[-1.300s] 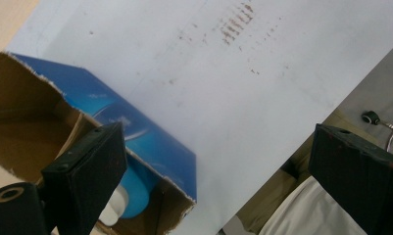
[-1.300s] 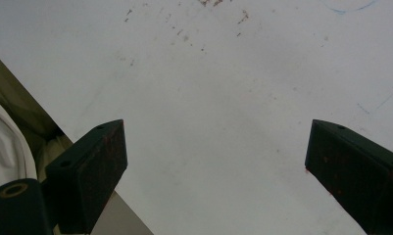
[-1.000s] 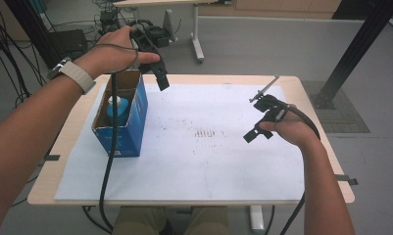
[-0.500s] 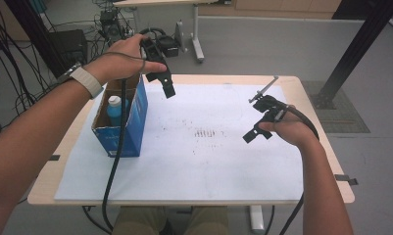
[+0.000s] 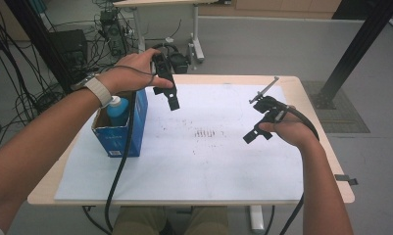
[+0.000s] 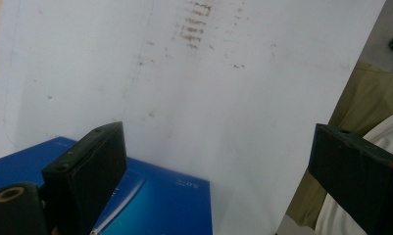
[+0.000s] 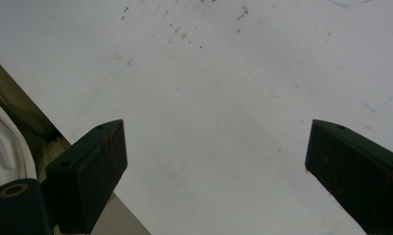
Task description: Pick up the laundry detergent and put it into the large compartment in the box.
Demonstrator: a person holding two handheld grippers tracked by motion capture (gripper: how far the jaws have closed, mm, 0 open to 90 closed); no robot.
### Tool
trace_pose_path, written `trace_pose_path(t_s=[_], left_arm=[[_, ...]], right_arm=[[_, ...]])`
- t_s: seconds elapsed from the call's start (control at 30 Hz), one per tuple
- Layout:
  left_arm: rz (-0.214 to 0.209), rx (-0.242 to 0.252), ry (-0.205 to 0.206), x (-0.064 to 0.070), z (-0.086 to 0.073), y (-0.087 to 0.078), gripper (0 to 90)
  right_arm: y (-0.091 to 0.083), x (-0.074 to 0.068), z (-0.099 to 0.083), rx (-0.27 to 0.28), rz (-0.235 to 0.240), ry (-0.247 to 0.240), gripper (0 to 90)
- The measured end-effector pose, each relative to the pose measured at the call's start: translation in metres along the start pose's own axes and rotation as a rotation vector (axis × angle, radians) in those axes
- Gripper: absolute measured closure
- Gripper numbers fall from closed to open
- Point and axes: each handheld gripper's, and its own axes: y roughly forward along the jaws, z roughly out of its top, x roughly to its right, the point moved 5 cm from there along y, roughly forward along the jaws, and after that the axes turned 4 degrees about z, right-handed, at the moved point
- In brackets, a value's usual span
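Observation:
A blue cardboard box stands open on the left of the white sheet, with a light-blue bottle with a white cap upright inside it. My left gripper hangs just right of the box's top, above the sheet, held from behind by a hand. In the left gripper view it stands open and empty over the box's blue edge. My right gripper hovers low over the sheet's right side. Its jaws stand wide apart with nothing between them.
The white sheet covers most of a light wooden table and bears faint reddish smudges in the middle. Cables trail from both grippers over the near edge. Beyond the table are a black equipment stack, floor cables and another table's legs.
My left gripper has moved right and slightly toward me, from above the box to just past its right wall. The bottle in the box now shows. The right gripper has stayed put.

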Motion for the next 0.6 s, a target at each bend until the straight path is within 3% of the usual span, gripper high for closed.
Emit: trace_pose_path(t_s=[0.37, 0.6], left_arm=[[-0.025, 0.006, 0.047, 0.006, -0.002, 0.011, 7.8], [-0.016, -0.001, 0.077, 0.011, -0.003, 0.017, 8.6]], right_arm=[[-0.001, -0.002, -0.003, 0.009, -0.004, 0.003, 8.3], [-0.002, -0.004, -0.002, 0.007, -0.005, -0.002, 8.3]])
